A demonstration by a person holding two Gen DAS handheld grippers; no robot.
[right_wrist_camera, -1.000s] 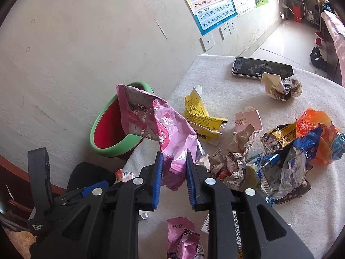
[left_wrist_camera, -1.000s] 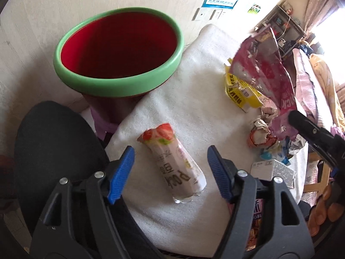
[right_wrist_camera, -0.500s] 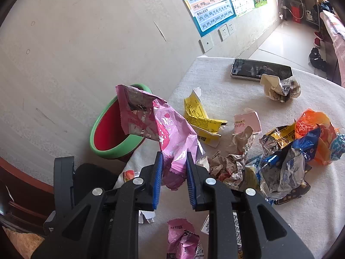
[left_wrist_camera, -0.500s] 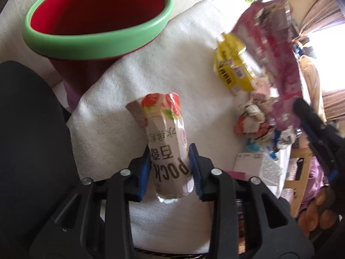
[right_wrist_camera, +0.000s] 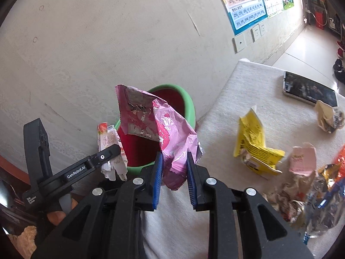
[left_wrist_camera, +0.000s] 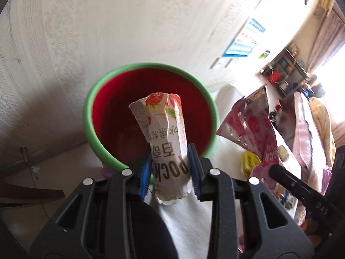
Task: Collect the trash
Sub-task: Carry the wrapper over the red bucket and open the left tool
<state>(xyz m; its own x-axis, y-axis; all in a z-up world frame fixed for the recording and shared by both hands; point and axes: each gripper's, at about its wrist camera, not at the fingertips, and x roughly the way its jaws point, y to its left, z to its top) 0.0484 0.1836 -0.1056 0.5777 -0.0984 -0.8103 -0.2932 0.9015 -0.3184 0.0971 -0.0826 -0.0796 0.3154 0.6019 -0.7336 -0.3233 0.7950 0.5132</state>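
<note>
My left gripper (left_wrist_camera: 170,170) is shut on a white strawberry-print wrapper (left_wrist_camera: 166,142), held upright in the air in front of the red bin with a green rim (left_wrist_camera: 120,161). My right gripper (right_wrist_camera: 173,172) is shut on a pink foil bag (right_wrist_camera: 159,133), held up in front of the same bin (right_wrist_camera: 190,108). In the right wrist view the left gripper (right_wrist_camera: 101,157) with its wrapper (right_wrist_camera: 107,138) is at the bin's left side. In the left wrist view the pink bag (left_wrist_camera: 254,127) hangs to the right of the bin.
The bin stands off the cloth-covered table's (right_wrist_camera: 254,90) edge, by the wall. On the table lie a yellow wrapper (right_wrist_camera: 254,146), a phone (right_wrist_camera: 310,90), a crumpled beige wrapper (right_wrist_camera: 327,116), a pink scrap (right_wrist_camera: 301,159) and a heap of mixed wrappers (right_wrist_camera: 312,198).
My left gripper shut on the strawberry wrapper and lifted it from the table to the bin. My right gripper moved the pink bag closer to the bin.
</note>
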